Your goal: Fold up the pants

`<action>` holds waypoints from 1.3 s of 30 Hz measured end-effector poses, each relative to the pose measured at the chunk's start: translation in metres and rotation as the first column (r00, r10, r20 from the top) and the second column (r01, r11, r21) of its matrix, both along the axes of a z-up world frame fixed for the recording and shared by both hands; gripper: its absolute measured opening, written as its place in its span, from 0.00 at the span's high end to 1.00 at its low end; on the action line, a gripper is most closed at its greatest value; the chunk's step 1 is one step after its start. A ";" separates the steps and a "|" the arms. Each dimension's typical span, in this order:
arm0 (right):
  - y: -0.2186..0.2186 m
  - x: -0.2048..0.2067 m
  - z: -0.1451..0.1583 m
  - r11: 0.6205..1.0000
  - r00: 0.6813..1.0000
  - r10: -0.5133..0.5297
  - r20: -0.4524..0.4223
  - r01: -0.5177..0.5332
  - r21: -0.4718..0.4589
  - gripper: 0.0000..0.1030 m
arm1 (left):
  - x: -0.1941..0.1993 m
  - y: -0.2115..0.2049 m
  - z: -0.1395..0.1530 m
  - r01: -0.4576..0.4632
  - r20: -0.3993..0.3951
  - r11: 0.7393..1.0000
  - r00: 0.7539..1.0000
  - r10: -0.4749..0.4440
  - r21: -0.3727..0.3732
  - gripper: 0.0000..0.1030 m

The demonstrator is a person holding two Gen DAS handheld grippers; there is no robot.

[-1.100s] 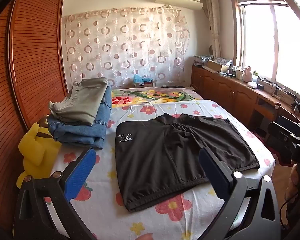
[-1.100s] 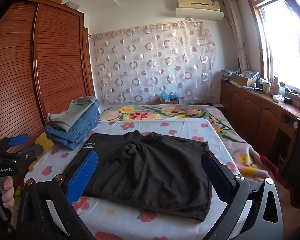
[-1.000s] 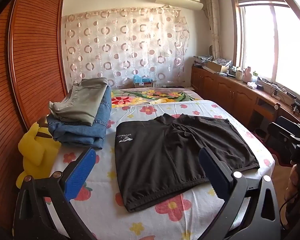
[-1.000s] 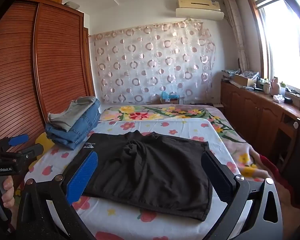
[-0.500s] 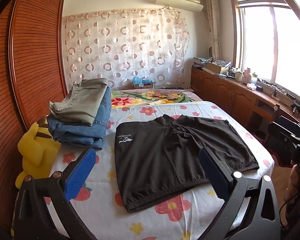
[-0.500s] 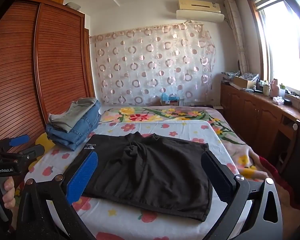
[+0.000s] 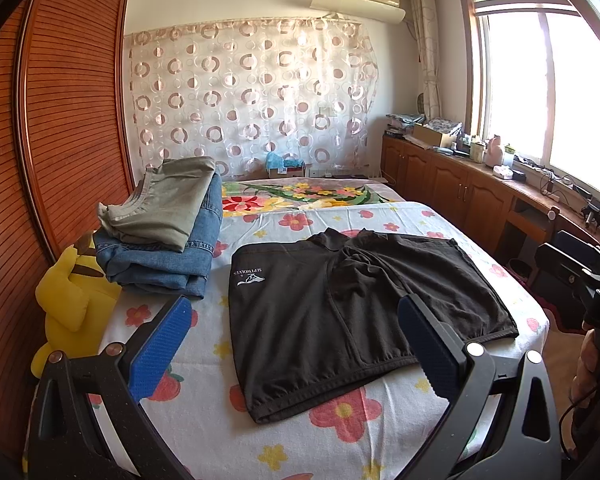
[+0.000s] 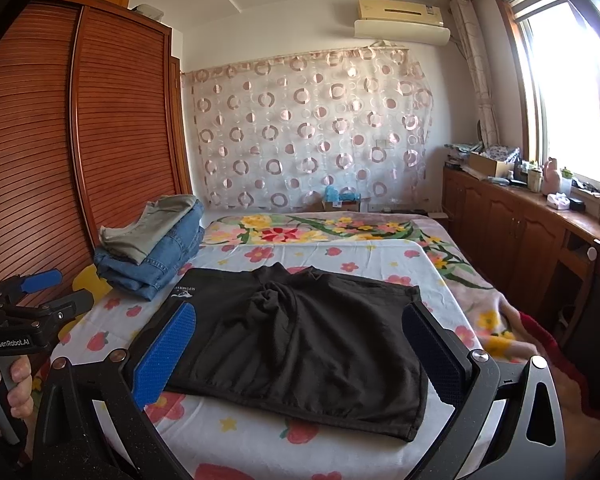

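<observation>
Only the left wrist view shows the whole yellow plush toy at nine o'clock; the right wrist view shows just a sliver. Black shorts lie flat and unfolded mid-bed on the flowered sheet. Folded jeans and olive trousers are stacked at ten o'clock beside the slatted wooden wardrobe. Left gripper and right gripper hover with jaws wide apart, empty, their ribbed blue pads above the soft, slightly rumpled cloth.

Left claw, right claw: agape, empty.
</observation>
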State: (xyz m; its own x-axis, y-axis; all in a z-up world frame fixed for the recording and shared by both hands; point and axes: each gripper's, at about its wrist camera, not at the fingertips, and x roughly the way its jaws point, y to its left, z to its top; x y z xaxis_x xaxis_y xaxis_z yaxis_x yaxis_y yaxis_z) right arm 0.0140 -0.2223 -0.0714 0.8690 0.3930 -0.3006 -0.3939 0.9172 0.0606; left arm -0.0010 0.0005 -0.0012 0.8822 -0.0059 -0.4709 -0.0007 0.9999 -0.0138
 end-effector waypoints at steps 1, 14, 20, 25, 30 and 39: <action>0.000 0.000 0.000 1.000 1.000 -0.001 0.000 0.001 -0.001 0.00 | 0.000 0.000 0.000 0.000 0.000 1.000 1.000 0.000 0.000 0.00; 0.000 0.000 0.000 1.000 1.000 -0.001 0.001 0.001 0.000 0.00 | -0.001 -0.001 0.002 0.000 0.004 1.000 1.000 0.000 0.000 0.00; 0.000 0.000 0.000 1.000 1.000 -0.002 0.001 0.002 0.001 0.00 | -0.002 -0.003 0.008 -0.001 0.009 1.000 1.000 0.001 0.004 0.00; 0.000 -0.001 0.000 1.000 1.000 -0.001 0.002 0.001 0.002 0.00 | -0.004 -0.004 0.010 0.000 0.011 1.000 1.000 0.000 0.003 0.00; 0.001 -0.001 0.001 1.000 1.000 0.001 0.004 -0.001 0.003 0.00 | -0.004 -0.004 0.010 0.000 0.012 1.000 1.000 0.000 0.004 0.00; 0.001 -0.001 0.001 1.000 1.000 0.002 0.005 -0.002 0.004 0.00 | -0.005 -0.005 0.010 0.000 0.013 1.000 1.000 0.000 0.006 0.00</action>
